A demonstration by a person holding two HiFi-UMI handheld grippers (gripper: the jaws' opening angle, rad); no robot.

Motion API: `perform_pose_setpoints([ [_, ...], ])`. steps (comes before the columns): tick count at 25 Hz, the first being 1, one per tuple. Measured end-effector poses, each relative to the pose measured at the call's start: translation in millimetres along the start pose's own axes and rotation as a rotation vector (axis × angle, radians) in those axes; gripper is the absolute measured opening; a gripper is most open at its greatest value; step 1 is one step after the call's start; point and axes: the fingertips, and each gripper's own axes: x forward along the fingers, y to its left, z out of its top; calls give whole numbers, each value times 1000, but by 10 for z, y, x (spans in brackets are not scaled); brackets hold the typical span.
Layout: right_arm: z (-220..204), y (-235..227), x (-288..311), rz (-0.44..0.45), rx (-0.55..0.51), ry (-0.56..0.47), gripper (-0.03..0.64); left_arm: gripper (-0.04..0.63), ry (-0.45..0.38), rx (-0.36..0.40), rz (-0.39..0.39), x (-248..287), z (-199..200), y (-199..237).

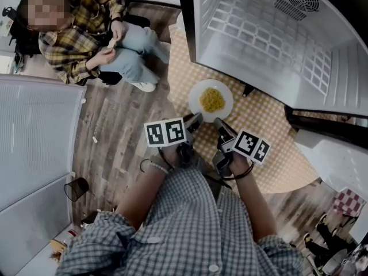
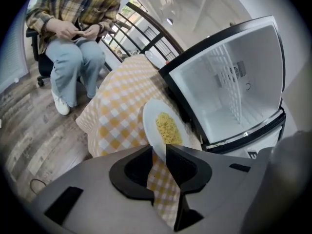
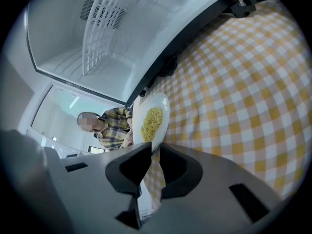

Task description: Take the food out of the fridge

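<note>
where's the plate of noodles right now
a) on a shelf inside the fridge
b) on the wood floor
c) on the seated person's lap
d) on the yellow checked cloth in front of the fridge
d: in the head view the plate of noodles lies on the yellow checked cloth, just outside the open fridge.

The plate of noodles (image 1: 211, 100) sits on the table (image 1: 270, 137), just before the open fridge (image 1: 276, 39) at far right. The left gripper (image 1: 194, 121) and right gripper (image 1: 221, 125) flank its near rim. A seated person (image 1: 86, 33) is far left.
</note>
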Motion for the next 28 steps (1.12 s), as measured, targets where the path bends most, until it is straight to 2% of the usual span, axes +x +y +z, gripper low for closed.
perform_pose_setpoints([
  [5,-51,-55,36,-30,-9,20,31,92,54,62,51,30,-32,46],
  [9,-49,-56,46,-40,-28,16,31,98,89,98,30,29,-47,25],
  [13,-43,-80,31,-72,-77,13,38,140,130,171,30,11,-72,-3],
  [18,-57,-135,-40,-95,-78,-5,38,152,118,192,53,-80,-12,51],
  [21,15,-140,-142,-126,-110,-59,38,150,86,228,38,-171,73,13],
  [25,181,-47,-318,-141,-178,-149,12,8,9,344,21,-340,270,-157],
  [28,315,67,-468,-151,-250,-209,11,8,-32,429,-54,-429,362,-426],
])
